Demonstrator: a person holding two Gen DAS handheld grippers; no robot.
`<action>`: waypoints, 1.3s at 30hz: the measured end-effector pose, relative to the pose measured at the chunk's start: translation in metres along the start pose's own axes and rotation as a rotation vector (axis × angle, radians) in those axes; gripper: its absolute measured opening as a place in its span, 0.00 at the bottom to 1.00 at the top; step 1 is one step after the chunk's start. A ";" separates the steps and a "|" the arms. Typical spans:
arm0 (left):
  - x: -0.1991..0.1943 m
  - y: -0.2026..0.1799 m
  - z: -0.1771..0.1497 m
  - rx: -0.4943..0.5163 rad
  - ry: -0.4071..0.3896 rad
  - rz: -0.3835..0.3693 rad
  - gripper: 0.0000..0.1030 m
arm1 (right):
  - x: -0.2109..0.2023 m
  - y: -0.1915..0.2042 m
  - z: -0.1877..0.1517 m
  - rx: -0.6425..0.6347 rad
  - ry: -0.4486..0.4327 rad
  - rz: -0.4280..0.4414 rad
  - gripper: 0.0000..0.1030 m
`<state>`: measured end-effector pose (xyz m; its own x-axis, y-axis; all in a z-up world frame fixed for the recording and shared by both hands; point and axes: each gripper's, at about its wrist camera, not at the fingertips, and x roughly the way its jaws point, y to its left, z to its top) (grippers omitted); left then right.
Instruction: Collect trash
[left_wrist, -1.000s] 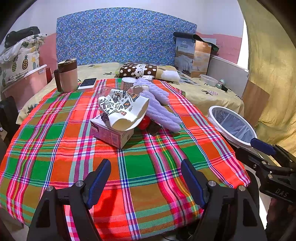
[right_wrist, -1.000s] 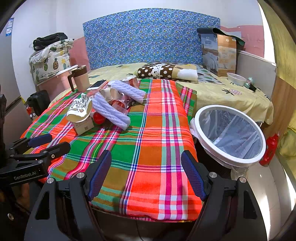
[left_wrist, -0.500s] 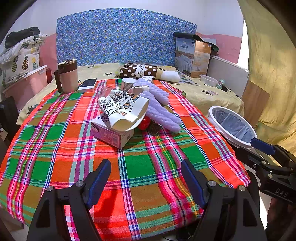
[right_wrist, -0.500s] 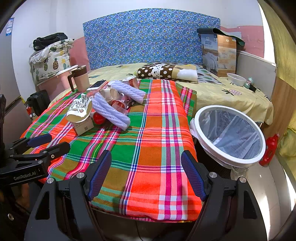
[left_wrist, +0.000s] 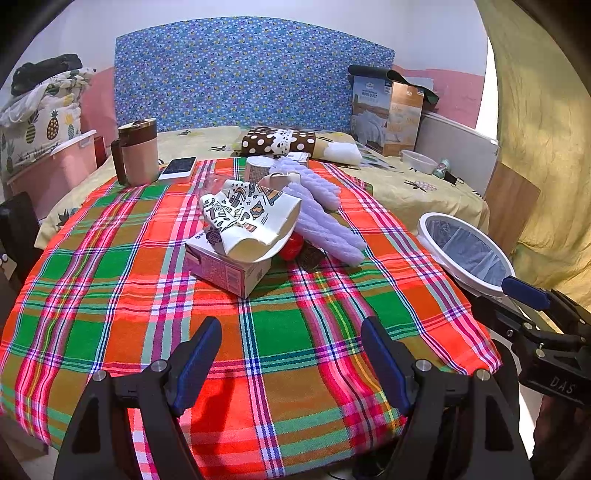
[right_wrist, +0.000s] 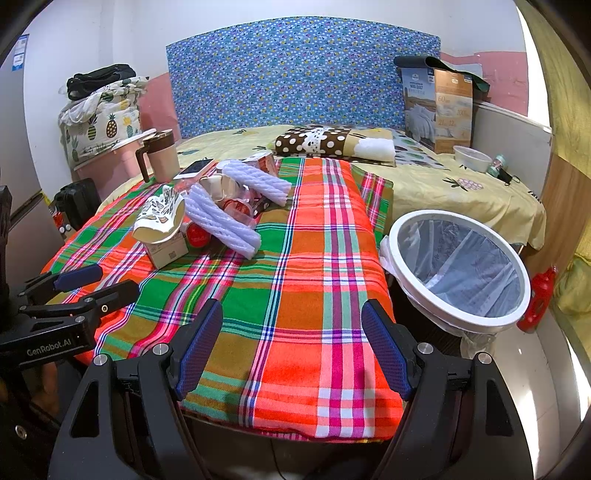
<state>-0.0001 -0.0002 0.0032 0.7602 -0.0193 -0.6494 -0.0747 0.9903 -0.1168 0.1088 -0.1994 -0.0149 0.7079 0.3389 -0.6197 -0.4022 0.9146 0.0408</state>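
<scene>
Left wrist view: we see our left gripper (left_wrist: 291, 350) with jaws apart over the plaid tablecloth (left_wrist: 110, 295), well short of the trash pile (left_wrist: 266, 218): a crumpled patterned paper bag (left_wrist: 251, 221) on a small pink box (left_wrist: 225, 269), beside lilac foam tubes (left_wrist: 325, 221). Our right gripper (right_wrist: 291, 343) also gapes, holding nothing. The white-rimmed bin (right_wrist: 458, 266), bag-lined, stands beside the table.

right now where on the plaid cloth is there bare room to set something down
Bare: the near strip between the left gripper and the trash pile, and the right strip beside the bin. Crowded: mid-cloth around the pile, back to the mug.
</scene>
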 end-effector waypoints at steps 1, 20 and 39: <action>0.000 0.000 0.000 -0.001 0.000 0.000 0.75 | 0.000 0.000 0.000 -0.001 -0.001 0.000 0.76; 0.016 0.029 0.013 -0.065 0.020 0.021 0.75 | 0.014 0.006 0.011 -0.035 -0.001 0.022 0.76; 0.073 0.059 0.061 -0.164 0.053 0.011 0.51 | 0.068 0.032 0.046 -0.179 0.020 0.114 0.76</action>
<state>0.0904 0.0647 -0.0048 0.7238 -0.0199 -0.6898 -0.1904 0.9550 -0.2274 0.1708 -0.1367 -0.0195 0.6408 0.4323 -0.6344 -0.5775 0.8159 -0.0274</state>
